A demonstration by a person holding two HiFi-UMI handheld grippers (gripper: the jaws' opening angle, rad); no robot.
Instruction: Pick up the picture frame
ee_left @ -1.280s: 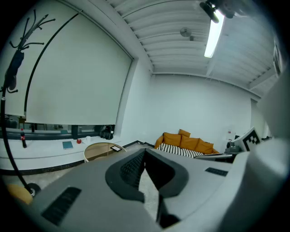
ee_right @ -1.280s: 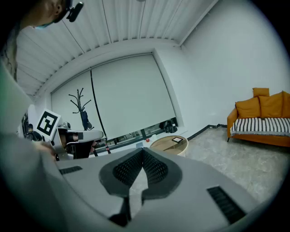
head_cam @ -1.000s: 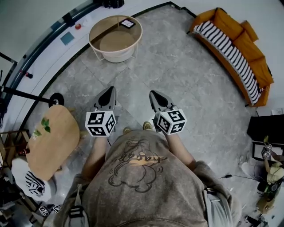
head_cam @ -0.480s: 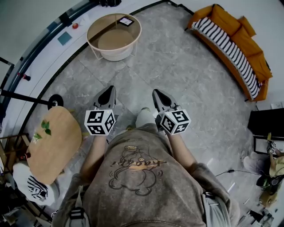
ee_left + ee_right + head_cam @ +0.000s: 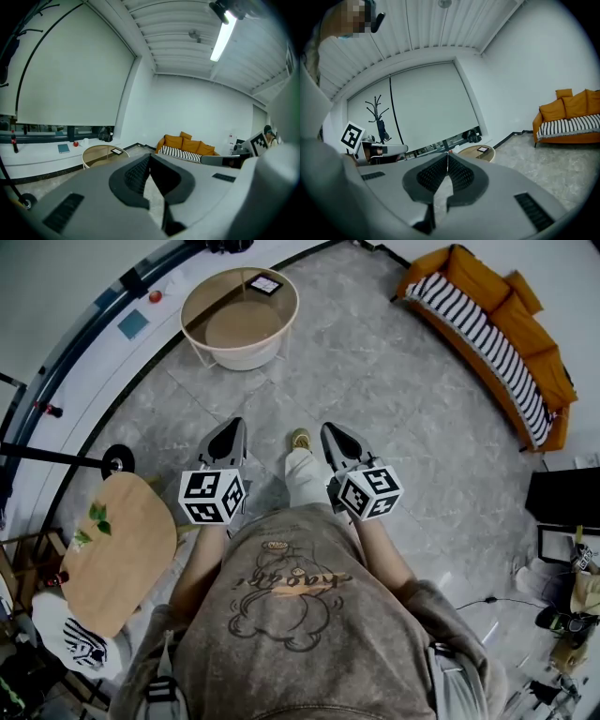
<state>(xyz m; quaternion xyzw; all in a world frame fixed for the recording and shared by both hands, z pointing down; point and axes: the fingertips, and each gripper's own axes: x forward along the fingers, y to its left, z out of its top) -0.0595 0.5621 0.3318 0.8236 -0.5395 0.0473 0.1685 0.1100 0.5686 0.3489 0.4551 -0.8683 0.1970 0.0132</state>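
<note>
One picture frame (image 5: 265, 284) on round wooden table (image 5: 214, 302) over grey floor (image 5: 375, 381)

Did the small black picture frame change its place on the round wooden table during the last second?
No. The small black picture frame lies by the same far rim of the round wooden table as before.

On round table (image 5: 242, 329), picture frame (image 5: 265, 284); sofa (image 5: 487, 329) well to the right
</note>
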